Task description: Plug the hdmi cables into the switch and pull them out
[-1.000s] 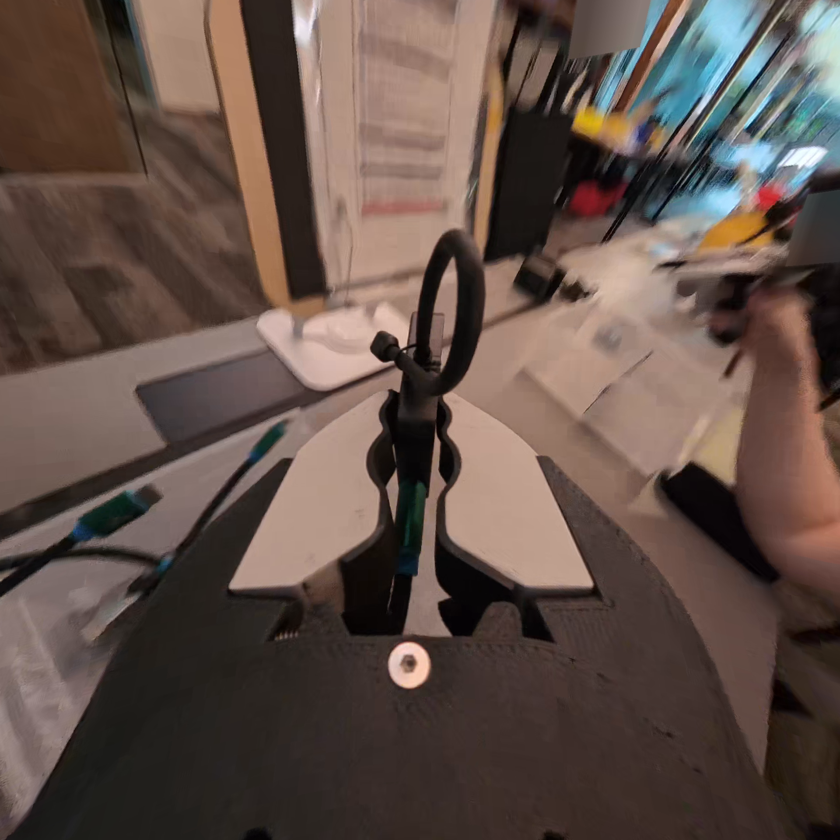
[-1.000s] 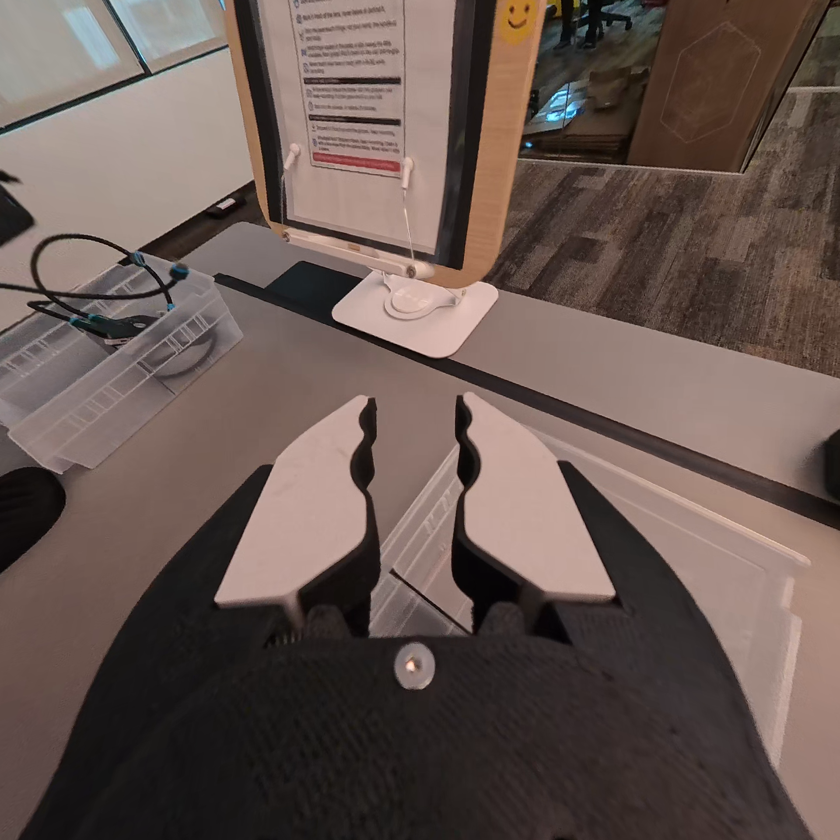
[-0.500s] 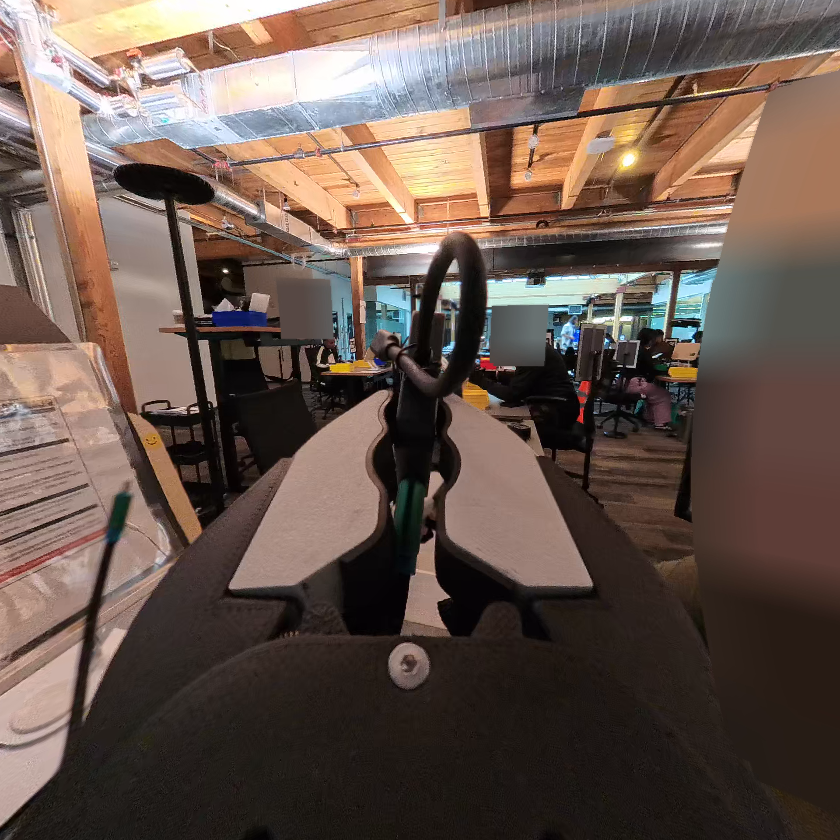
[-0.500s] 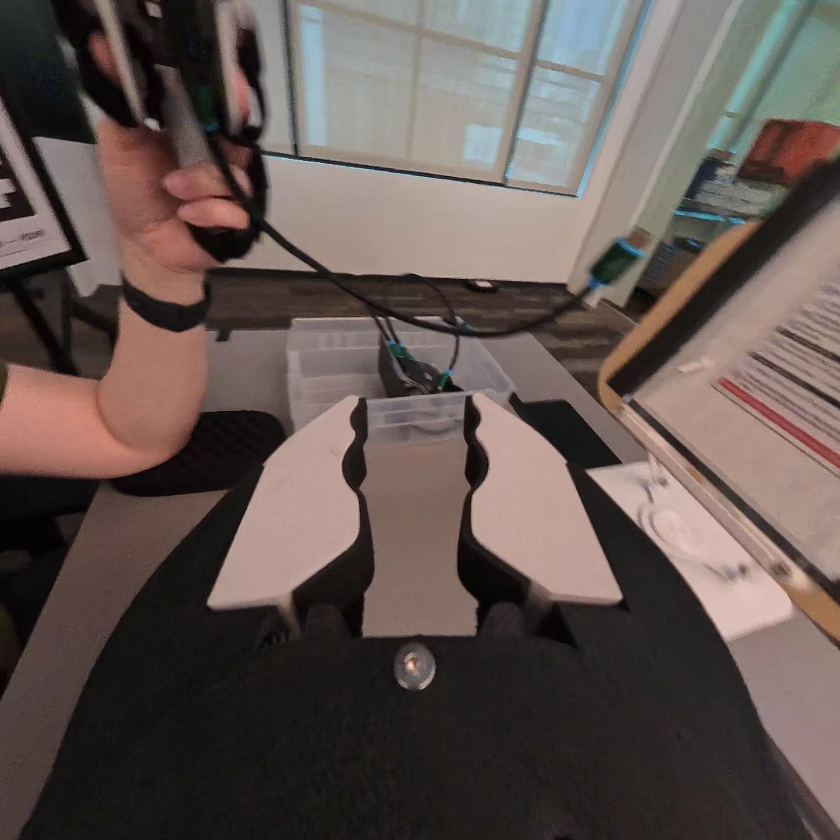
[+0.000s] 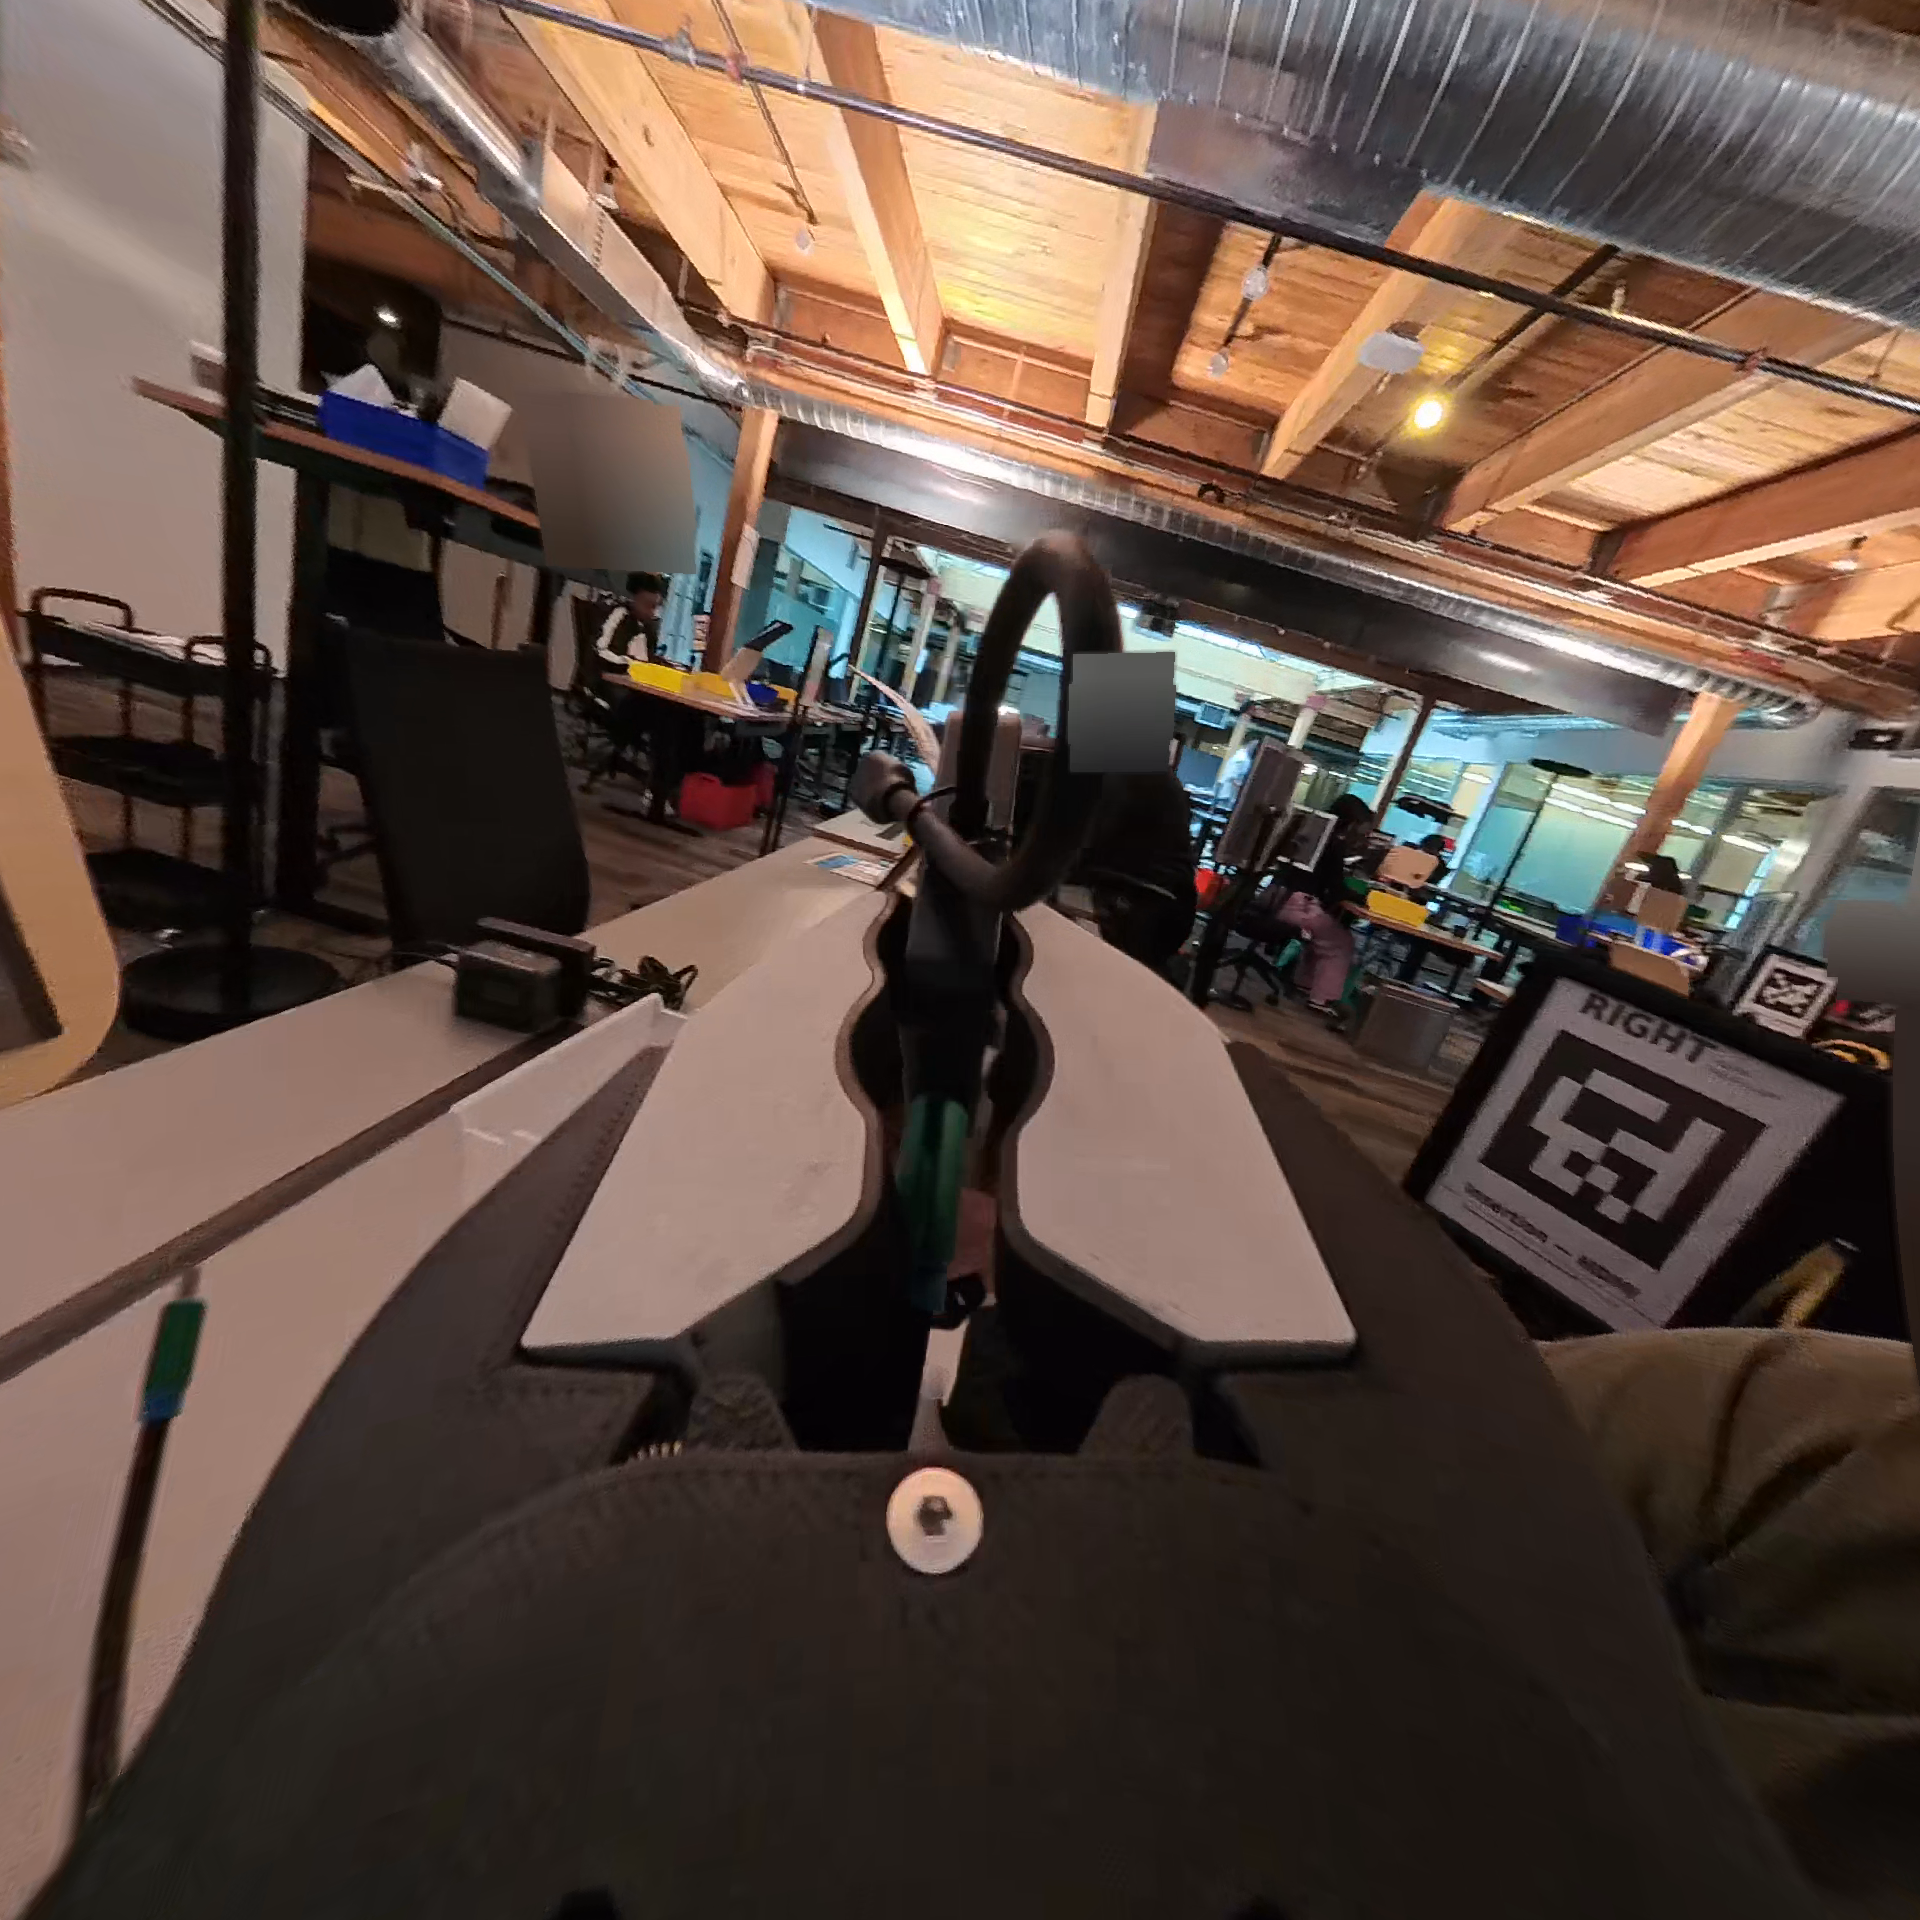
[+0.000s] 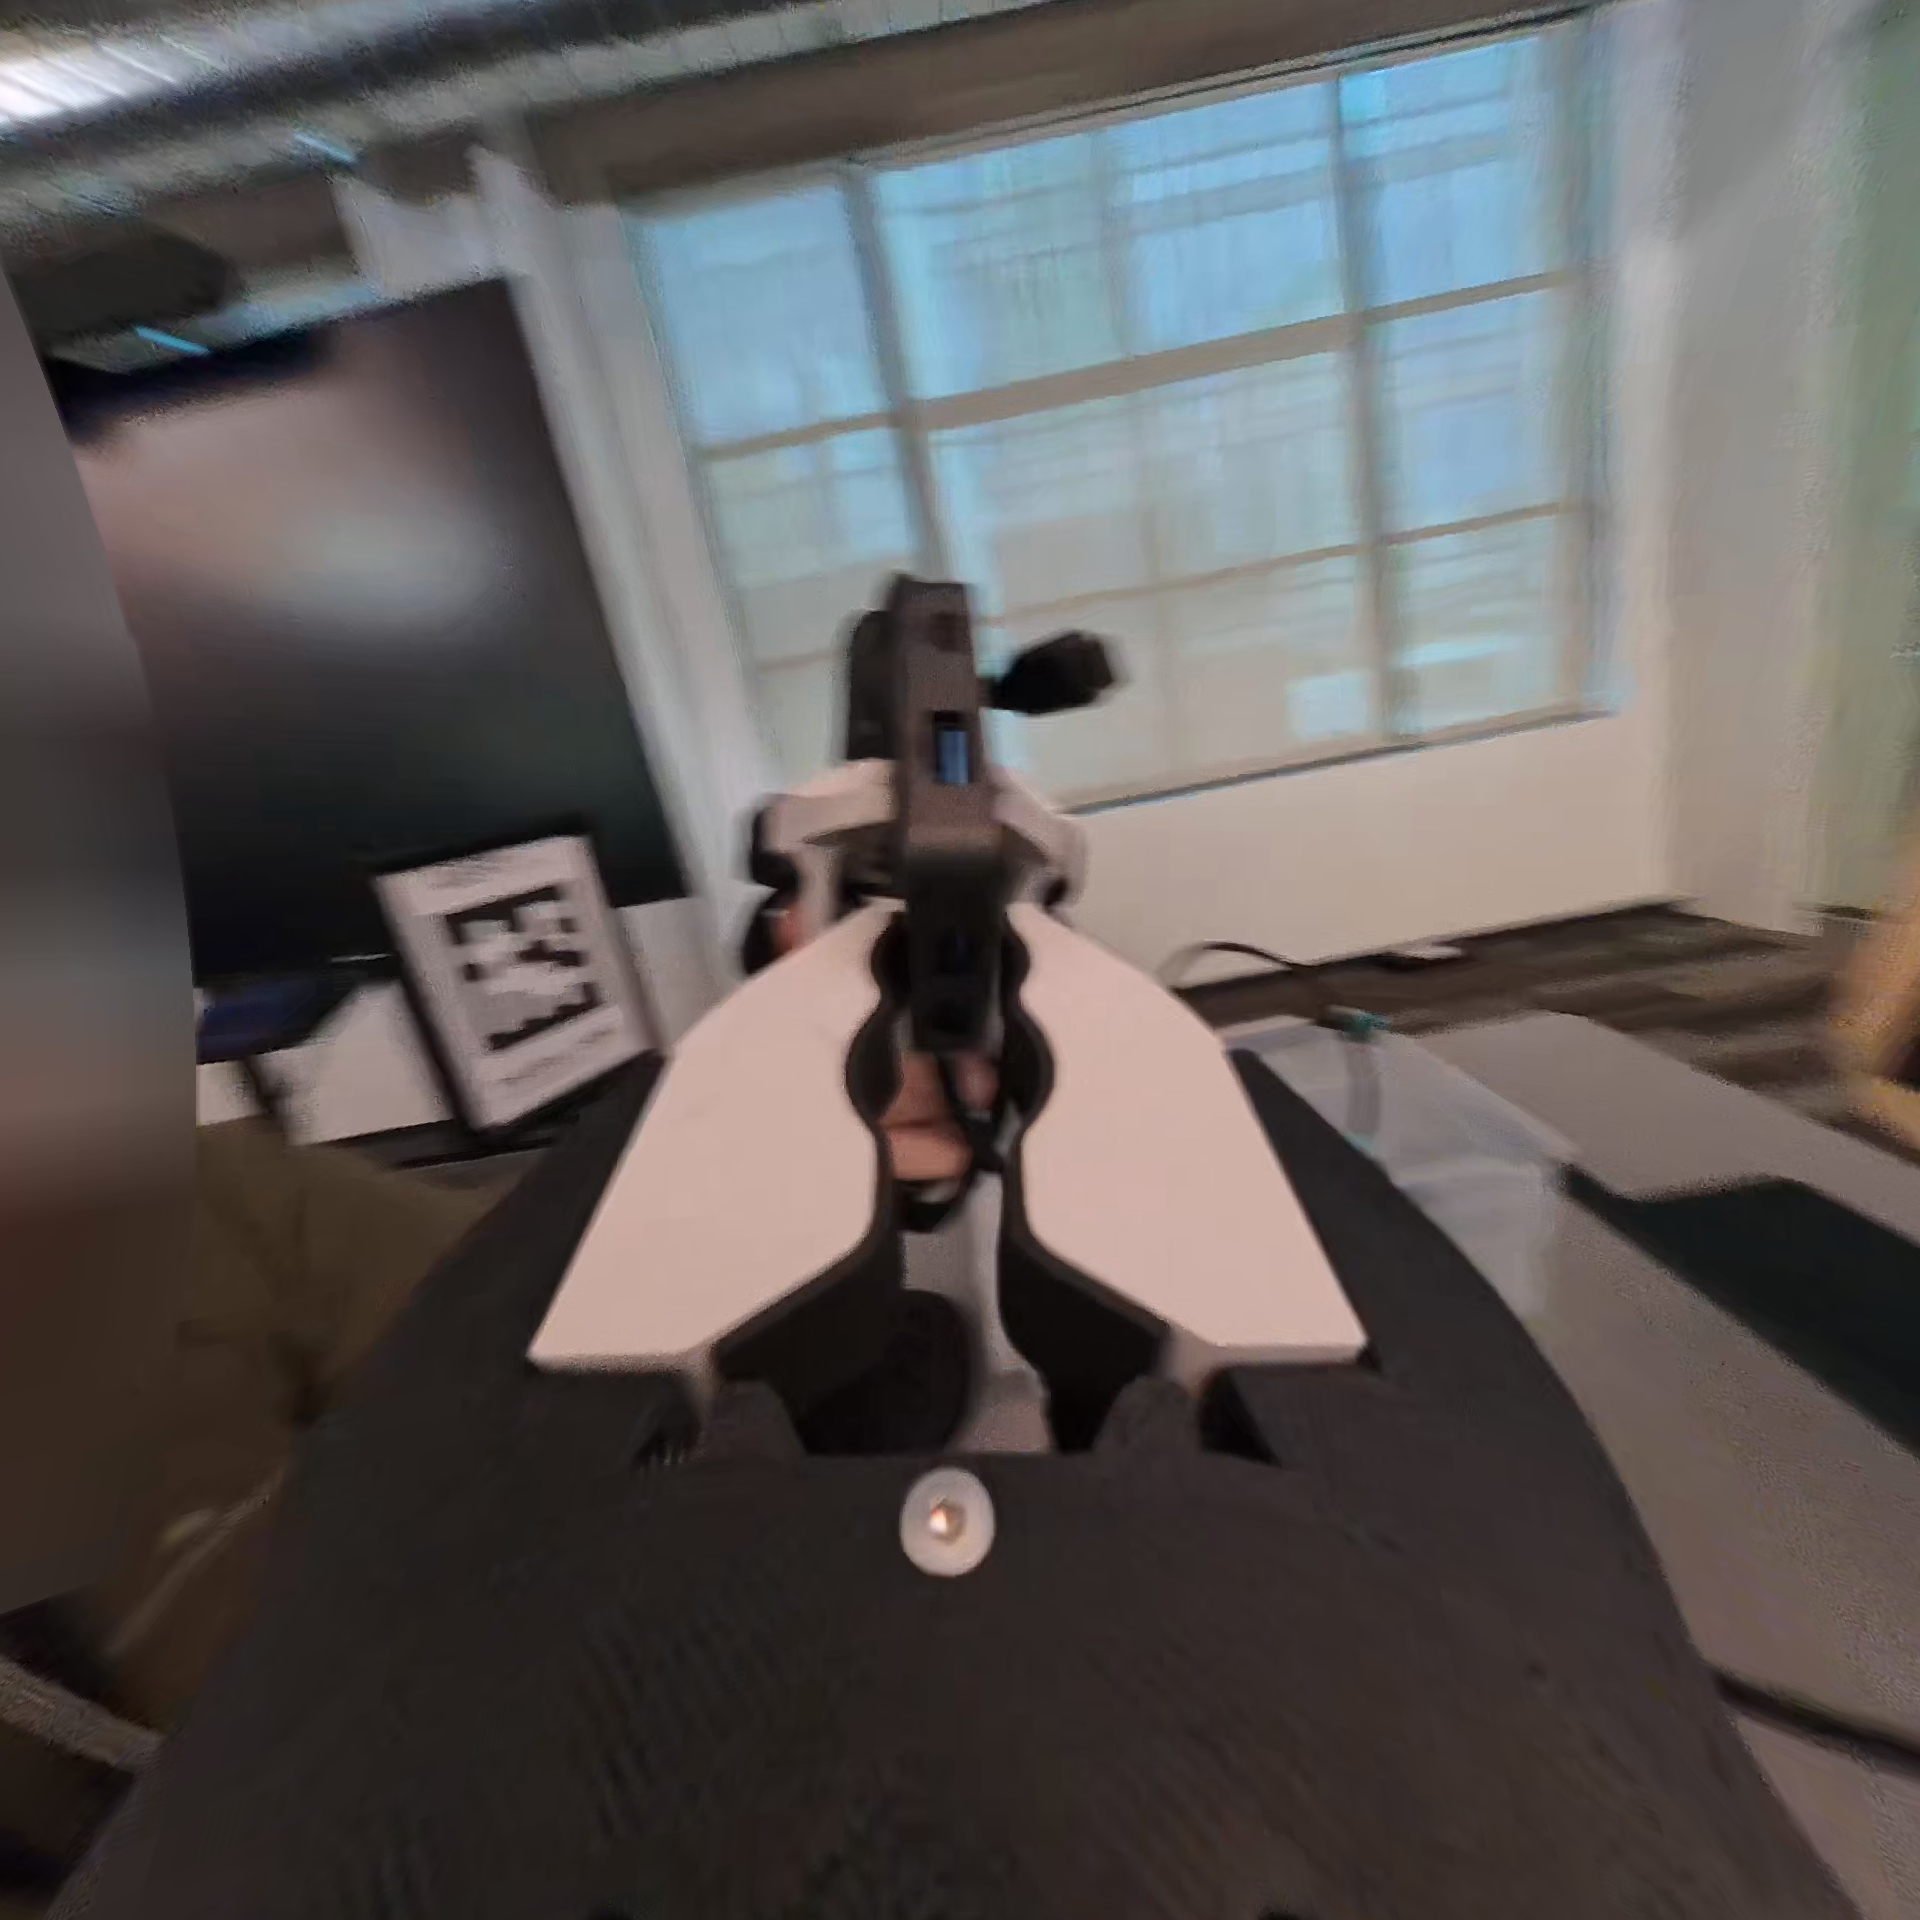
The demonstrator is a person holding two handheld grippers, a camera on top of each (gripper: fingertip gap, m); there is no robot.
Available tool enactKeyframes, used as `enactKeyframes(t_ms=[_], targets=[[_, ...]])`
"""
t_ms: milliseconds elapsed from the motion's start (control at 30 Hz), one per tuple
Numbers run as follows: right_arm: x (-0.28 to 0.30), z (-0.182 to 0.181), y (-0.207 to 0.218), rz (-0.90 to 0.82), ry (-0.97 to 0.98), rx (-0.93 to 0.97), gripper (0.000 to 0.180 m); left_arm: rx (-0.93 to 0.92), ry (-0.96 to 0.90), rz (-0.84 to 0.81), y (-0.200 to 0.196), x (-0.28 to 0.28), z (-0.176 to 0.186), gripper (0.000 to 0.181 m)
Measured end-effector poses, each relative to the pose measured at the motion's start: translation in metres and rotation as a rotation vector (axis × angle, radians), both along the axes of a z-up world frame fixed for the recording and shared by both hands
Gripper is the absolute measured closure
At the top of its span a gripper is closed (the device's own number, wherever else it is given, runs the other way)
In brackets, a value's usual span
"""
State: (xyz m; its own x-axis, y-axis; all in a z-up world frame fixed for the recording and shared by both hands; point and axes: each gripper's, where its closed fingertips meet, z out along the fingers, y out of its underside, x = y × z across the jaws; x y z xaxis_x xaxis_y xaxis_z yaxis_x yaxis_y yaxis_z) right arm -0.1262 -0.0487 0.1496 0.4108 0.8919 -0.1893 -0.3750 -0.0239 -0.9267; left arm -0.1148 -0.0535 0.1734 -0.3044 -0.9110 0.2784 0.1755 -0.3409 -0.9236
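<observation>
Left wrist view: switch (image 5: pixel 940 997) between jaws.

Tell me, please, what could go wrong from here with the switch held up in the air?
The left hand-held gripper clamps the switch in mid-air, so a pull from the right hand-held gripper might twist it loose. The black cable loops tightly above it and could kink. A loose green plug dangles and may snag on the table.

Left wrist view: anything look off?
Yes. The left gripper clamps the black switch up in the air, aimed at the room, not the table. At lower left a green-ended HDMI cable pokes up free, its plug in nothing.
</observation>
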Motion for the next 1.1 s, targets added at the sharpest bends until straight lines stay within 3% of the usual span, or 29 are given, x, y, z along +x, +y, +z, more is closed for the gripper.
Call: enactKeyframes(t_ms=[167, 267, 333, 367, 400, 533, 667, 733, 800, 933, 1100], targets=[[0.023, -0.007, 0.008, 0.15, 0.098, -0.177, 0.166, 0.065, 0.151, 0.056, 0.016, 0.001, -0.016, 0.165], [0.042, -0.018, 0.016, 0.251, 0.182, -0.394, 0.166, 0.325, 0.109, 0.222, 0.034, -0.016, -0.007, 0.149], [0.049, -0.024, 0.02, 0.303, 0.236, -0.471, 0.166, 0.504, 0.018, 0.409, 0.046, -0.029, 0.002, 0.097], [0.049, -0.028, 0.02, 0.349, 0.254, -0.518, 0.166, 0.616, -0.024, 0.452, 0.044, -0.034, 0.004, 0.094], [0.047, -0.031, 0.019, 0.39, 0.269, -0.551, 0.166, 0.726, -0.016, 0.465, 0.041, -0.035, -0.001, 0.103], [0.029, -0.048, 0.017, 0.49, 0.231, -0.65, 0.166, 0.964, 0.149, 0.423, 0.031, -0.023, -0.034, 0.091], [0.021, -0.05, 0.013, 0.553, 0.235, -0.679, 0.165, 0.967, 0.263, 0.287, 0.022, -0.012, -0.063, 0.084], [0.018, -0.053, 0.013, 0.544, 0.213, -0.689, 0.166, 0.982, 0.295, 0.296, 0.026, -0.006, -0.071, 0.084], [0.017, -0.055, 0.013, 0.557, 0.209, -0.703, 0.165, 0.993, 0.298, 0.294, 0.025, 0.0, -0.076, 0.086], [0.013, -0.06, 0.012, 0.564, 0.185, -0.723, 0.162, 0.982, 0.287, 0.246, 0.02, 0.007, -0.084, 0.108], [0.014, -0.059, 0.012, 0.583, 0.19, -0.728, 0.162, 0.911, 0.276, 0.187, 0.014, 0.005, -0.083, 0.107]])
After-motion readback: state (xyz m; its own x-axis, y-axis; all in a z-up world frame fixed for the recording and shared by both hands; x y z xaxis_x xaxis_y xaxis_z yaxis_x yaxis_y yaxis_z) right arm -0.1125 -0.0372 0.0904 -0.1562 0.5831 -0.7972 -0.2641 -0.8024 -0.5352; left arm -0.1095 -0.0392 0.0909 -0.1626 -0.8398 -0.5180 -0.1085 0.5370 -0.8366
